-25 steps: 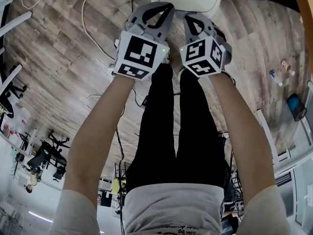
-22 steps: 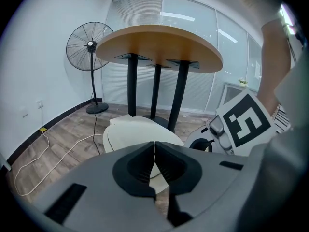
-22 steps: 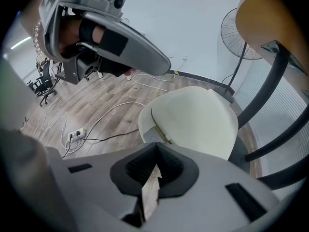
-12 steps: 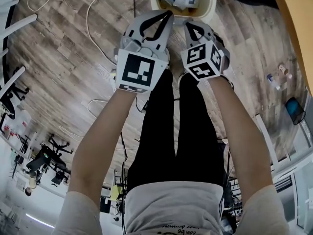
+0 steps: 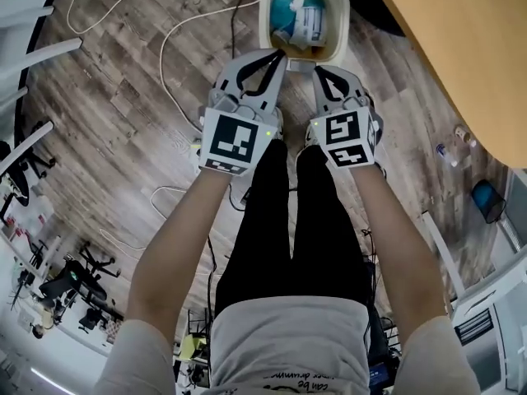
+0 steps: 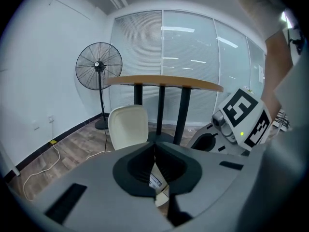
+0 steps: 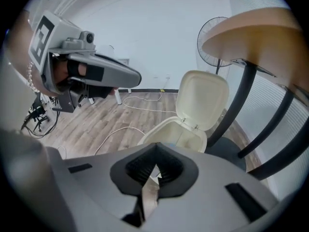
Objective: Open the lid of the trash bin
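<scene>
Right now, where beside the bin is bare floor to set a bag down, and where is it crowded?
Bare floor lies left of the white cable, and right of the bin up to the table edge. Crowded: a black cable close left of the bin, small items far right, rubbish inside the bin.

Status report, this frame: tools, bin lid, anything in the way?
Left tool shut, empty. Right tool shut, empty. Trash bin open, lid up, rubbish showing inside. Nothing in the way.
</scene>
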`<state>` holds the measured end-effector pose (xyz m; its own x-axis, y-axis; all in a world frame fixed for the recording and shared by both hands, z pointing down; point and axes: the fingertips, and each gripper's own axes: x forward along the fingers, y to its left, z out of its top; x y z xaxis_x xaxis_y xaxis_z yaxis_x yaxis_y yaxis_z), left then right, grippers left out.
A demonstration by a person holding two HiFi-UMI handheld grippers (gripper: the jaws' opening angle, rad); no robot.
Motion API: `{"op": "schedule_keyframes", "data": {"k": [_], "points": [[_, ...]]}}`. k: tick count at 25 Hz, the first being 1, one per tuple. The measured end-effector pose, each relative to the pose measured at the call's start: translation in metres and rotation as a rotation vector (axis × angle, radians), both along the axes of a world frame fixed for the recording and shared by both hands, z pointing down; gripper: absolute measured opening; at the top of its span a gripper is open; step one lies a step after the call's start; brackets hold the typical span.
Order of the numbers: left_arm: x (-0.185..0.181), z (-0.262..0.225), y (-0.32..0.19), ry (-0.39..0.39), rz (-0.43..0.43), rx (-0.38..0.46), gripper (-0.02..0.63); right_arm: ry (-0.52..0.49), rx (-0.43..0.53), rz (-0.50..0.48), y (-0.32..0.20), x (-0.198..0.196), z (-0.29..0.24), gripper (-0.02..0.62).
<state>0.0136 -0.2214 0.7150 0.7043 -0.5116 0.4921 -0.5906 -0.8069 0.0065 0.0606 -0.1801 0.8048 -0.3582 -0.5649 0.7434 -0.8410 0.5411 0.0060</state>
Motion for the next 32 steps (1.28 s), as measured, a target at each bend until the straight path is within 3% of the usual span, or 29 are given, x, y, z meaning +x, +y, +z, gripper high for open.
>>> {"op": "schedule_keyframes", "data": {"k": [8, 13, 23, 32], "points": [[0.001, -0.054, 0.004, 0.043, -0.039, -0.005, 0.02, -0.08, 0.068, 0.055, -0.012, 0.006, -0.078, 0.008], [-0.005, -0.1, 0.004, 0.111, -0.078, -0.013, 0.02, -0.133, 0.112, 0.087, -0.019, 0.011, -0.134, 0.008], [-0.017, -0.216, 0.004, 0.187, -0.121, 0.012, 0.02, -0.217, 0.225, 0.112, -0.024, 0.017, -0.272, 0.008], [-0.022, -0.326, 0.025, 0.262, -0.106, 0.054, 0.02, -0.279, 0.306, 0.102, -0.005, 0.015, -0.39, 0.008]]}}
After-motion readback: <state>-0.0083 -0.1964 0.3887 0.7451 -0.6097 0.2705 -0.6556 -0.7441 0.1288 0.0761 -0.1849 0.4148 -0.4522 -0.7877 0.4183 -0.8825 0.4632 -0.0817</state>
